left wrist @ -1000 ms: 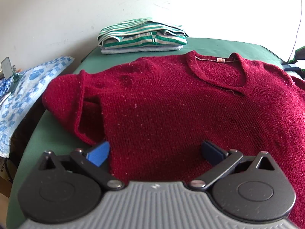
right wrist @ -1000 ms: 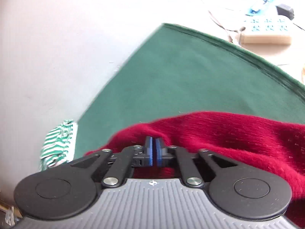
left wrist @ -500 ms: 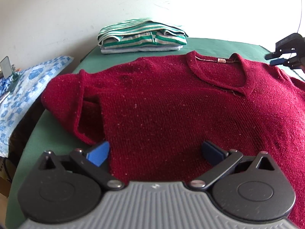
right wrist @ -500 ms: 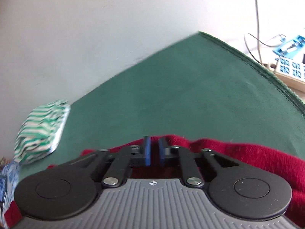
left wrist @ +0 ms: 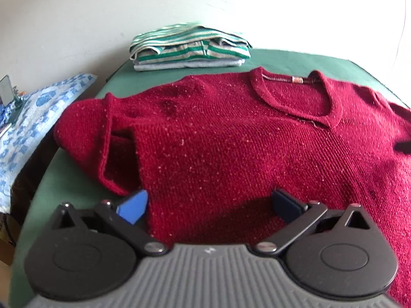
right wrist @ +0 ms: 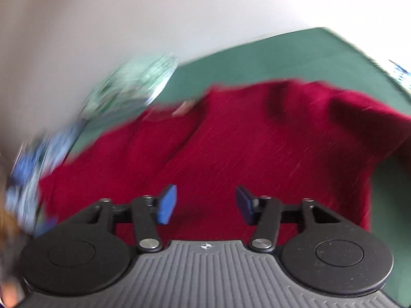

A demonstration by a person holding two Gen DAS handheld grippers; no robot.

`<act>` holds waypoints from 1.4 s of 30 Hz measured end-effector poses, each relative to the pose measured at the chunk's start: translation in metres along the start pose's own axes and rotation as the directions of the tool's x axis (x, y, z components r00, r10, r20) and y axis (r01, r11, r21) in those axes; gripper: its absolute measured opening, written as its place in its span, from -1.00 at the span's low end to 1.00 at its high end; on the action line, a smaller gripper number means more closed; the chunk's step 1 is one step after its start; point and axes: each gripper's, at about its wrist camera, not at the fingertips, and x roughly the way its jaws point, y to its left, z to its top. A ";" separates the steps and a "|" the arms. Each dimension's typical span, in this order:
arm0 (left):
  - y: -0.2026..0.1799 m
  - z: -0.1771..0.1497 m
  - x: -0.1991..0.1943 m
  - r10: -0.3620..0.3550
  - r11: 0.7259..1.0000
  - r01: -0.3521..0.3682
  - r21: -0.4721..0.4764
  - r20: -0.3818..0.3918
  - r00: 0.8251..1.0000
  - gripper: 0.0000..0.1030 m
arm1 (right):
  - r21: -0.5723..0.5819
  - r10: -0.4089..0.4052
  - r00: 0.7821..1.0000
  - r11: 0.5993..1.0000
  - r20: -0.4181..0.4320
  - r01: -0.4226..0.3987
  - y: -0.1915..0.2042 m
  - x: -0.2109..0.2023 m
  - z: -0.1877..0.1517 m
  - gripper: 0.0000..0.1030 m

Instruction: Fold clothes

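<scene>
Black hand-held gripper [left wrist: 209, 205], blue pads [left wrist: 133, 206]

Red sweater [left wrist: 231, 148] flat, left sleeve folded

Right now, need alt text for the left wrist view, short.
A dark red sweater lies spread flat, neckline away from the camera, on a green table, with the open left gripper over its near hem. Behind it sits a folded striped stack; a blue-patterned cloth lies left.
</scene>
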 end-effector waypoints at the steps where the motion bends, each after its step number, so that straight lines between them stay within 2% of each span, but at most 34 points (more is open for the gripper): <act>1: 0.003 0.008 -0.003 -0.015 1.000 0.015 -0.016 0.009 1.000 0.87 | -0.021 -0.067 0.998 0.998 -0.007 0.067 0.004 -0.003 -0.011 0.12; 2: 0.006 0.016 -0.007 -0.029 0.999 0.030 -0.032 0.018 0.999 0.85 | -0.035 -0.143 0.990 0.989 -0.012 0.143 0.007 -0.005 -0.021 0.08; 3: 0.008 0.025 -0.009 -0.038 0.998 0.039 -0.043 0.030 0.999 0.89 | -0.050 -0.181 0.983 0.982 0.017 0.182 0.009 -0.010 -0.031 0.10; 4: 0.010 0.038 -0.008 -0.030 0.999 0.032 -0.040 0.052 0.998 0.99 | -0.073 -0.202 0.979 0.976 0.029 0.203 0.012 -0.012 -0.039 0.13; 6: 0.008 0.062 0.004 -0.021 1.000 0.022 0.000 0.070 0.997 0.98 | -0.140 -0.241 0.970 0.959 0.041 0.245 0.021 -0.012 -0.050 0.24; 7: 0.005 0.070 0.017 -0.008 1.000 0.006 0.031 0.061 0.998 0.96 | -0.139 -0.252 0.966 0.956 0.054 0.257 0.022 -0.012 -0.052 0.26; 9: -0.003 0.080 0.050 0.034 0.996 -0.035 0.083 0.014 0.999 0.61 | -0.101 -0.244 0.966 0.962 0.089 0.252 0.016 -0.015 -0.059 0.27; 10: -0.005 0.084 0.067 0.058 0.993 -0.056 0.106 -0.019 0.998 0.23 | -0.082 -0.235 0.966 0.966 0.108 0.244 0.013 -0.016 -0.062 0.32; 11: -0.005 0.085 0.081 0.093 0.989 -0.087 0.119 -0.044 0.995 -0.06 | -0.063 -0.227 0.965 0.970 0.128 0.236 0.010 -0.017 -0.065 0.33; 12: -0.003 0.086 0.091 0.135 0.984 -0.128 0.124 -0.050 0.990 -0.04 | -0.068 -0.233 0.961 0.967 0.149 0.245 0.011 -0.017 -0.070 0.33; 13: 0.002 0.087 0.095 0.162 0.981 -0.158 0.115 -0.026 0.986 0.21 | -0.083 -0.247 0.956 0.962 0.155 0.262 0.015 -0.015 -0.071 0.34; 14: 0.006 0.088 0.098 0.194 0.975 -0.192 0.110 -0.003 0.981 0.56 | -0.099 -0.261 0.952 0.955 0.158 0.279 0.019 -0.014 -0.072 0.34; 16: 0.016 0.085 0.103 0.282 0.951 -0.284 0.123 0.034 0.959 0.99 | -0.093 -0.268 0.950 0.954 0.162 0.285 0.018 -0.014 -0.070 0.35; 18: 0.025 0.084 0.104 0.341 0.928 -0.347 0.138 0.065 0.938 0.99 | -0.089 -0.266 0.950 0.955 0.166 0.283 0.018 -0.015 -0.070 0.36; 19: 0.027 0.087 0.098 0.321 0.937 -0.326 0.126 0.054 0.945 0.94 | -0.089 -0.267 0.949 0.955 0.168 0.284 0.019 -0.014 -0.070 0.38; 20: 0.030 0.090 0.092 0.301 0.946 -0.304 0.113 0.043 0.953 0.75 | -0.091 -0.266 0.949 0.954 0.170 0.284 0.019 -0.013 -0.070 0.40; 22: 0.033 0.095 0.077 0.255 0.963 -0.257 0.086 0.030 0.966 0.53 | -0.093 -0.263 0.949 0.955 0.172 0.282 0.019 -0.012 -0.070 0.46; 24: 0.020 0.094 0.047 0.181 0.981 -0.185 0.060 0.074 0.981 0.68 | -0.094 -0.249 0.954 0.959 0.168 0.267 0.017 -0.012 -0.070 0.54; 25: 0.010 0.088 0.033 0.145 0.986 -0.153 0.067 0.102 0.984 0.86 | -0.095 -0.236 0.958 0.963 0.164 0.253 0.016 -0.012 -0.069 0.65; 28: -0.030 0.062 0.008 0.057 0.985 -0.078 0.154 0.137 0.989 0.90 | -0.116 -0.214 0.966 0.966 0.144 0.231 0.016 -0.012 -0.067 0.76; 30: -0.053 0.038 -0.001 0.044 0.974 -0.070 0.216 0.124 0.991 0.90 | -0.100 -0.208 0.970 0.970 0.127 0.221 0.012 -0.017 -0.063 0.60; 31: -0.062 0.027 -0.003 0.036 0.970 -0.061 0.234 0.108 0.993 0.90 | -0.058 -0.189 0.973 0.979 0.130 0.197 0.006 -0.026 -0.061 0.36; 32: -0.068 0.017 -0.004 0.023 0.971 -0.040 0.234 0.076 0.997 0.90 | -0.012 -0.165 0.977 0.986 0.138 0.168 -0.001 -0.036 -0.059 0.30; 34: -0.078 0.000 -0.005 0.017 0.973 -0.024 0.230 0.032 0.999 0.89 | 0.036 -0.154 0.975 0.988 0.163 0.150 -0.021 -0.058 -0.056 0.36; 36: -0.087 -0.014 -0.005 0.022 0.974 -0.022 0.223 0.001 1.000 0.88 | 0.086 -0.239 0.960 0.970 0.148 0.228 -0.049 -0.079 -0.058 0.38; 38: -0.093 -0.026 -0.007 0.034 0.977 -0.032 0.210 -0.006 0.999 0.89 | 0.175 -0.316 0.942 0.940 0.112 0.294 -0.085 -0.101 -0.064 0.37; 39: -0.095 -0.030 -0.010 0.043 0.979 -0.042 0.201 -0.002 0.999 0.91 | 0.258 -0.331 0.939 0.919 0.097 0.298 -0.107 -0.112 -0.071 0.37; 40: -0.096 -0.033 -0.011 0.053 0.980 -0.053 0.193 0.004 0.999 0.94 | 0.353 -0.351 0.932 0.886 0.085 0.302 -0.131 -0.126 -0.079 0.37; 42: -0.098 -0.039 -0.013 0.073 0.981 -0.076 0.176 0.023 0.997 0.99 | 0.532 -0.394 0.917 0.789 0.057 0.306 -0.177 -0.155 -0.096 0.37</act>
